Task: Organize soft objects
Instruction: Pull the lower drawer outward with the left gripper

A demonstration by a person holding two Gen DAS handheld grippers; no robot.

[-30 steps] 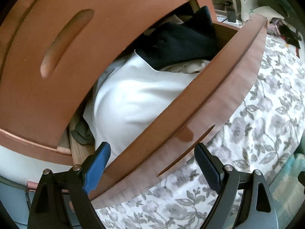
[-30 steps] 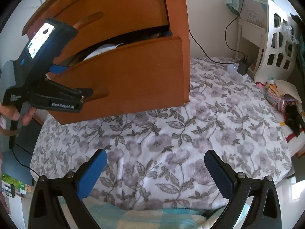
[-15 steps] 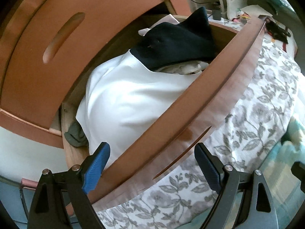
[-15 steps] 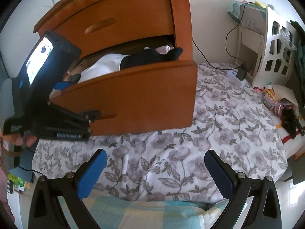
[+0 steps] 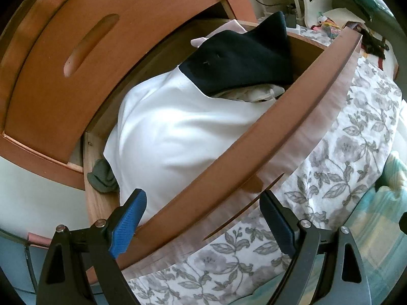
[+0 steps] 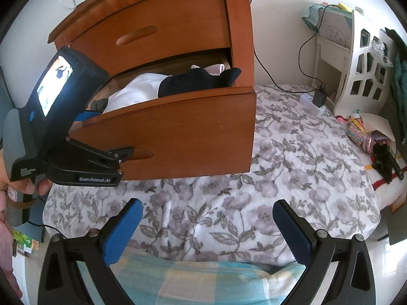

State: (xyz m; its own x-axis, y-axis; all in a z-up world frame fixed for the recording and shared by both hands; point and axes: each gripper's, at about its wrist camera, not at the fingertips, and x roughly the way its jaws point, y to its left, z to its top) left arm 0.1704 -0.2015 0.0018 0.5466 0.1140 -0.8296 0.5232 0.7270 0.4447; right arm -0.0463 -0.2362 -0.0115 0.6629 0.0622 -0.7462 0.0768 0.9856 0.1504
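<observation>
Across the lower and right of the right wrist view, a grey-flowered bedspread [image 6: 292, 178], with a blue-and-yellow checked blanket [image 6: 203, 279] along the bottom edge. At upper left, a wooden chest [image 6: 165, 23], top drawer closed, lower drawer [image 6: 190, 132] pulled out over the bedspread. At far right, a white cut-out shelf unit [image 6: 361, 58] against the wall.

Inside the open drawer, at the centre of the left wrist view, a large white cloth [image 5: 178, 132], heaped up to the drawer's front edge. Above it, toward the upper right, a dark navy cloth [image 5: 241, 61] overlapping the white one, with cream fabric [image 5: 254, 94] just under its lower edge and a pink piece [image 5: 229, 26] behind. At the drawer's left end, a small grey-green cloth [image 5: 103, 178] tucked beside the white one.

Left gripper [image 5: 202, 195] spread wide, straddling the drawer front: one blue pad inside over the white cloth, the other outside by the handle slot; no pad seen pressing on the wood. Gripped at lower left of the right wrist view by a hand [image 6: 15, 185].

Right gripper [image 6: 207, 206] spread wide, nothing between the pads, above the bedspread.
</observation>
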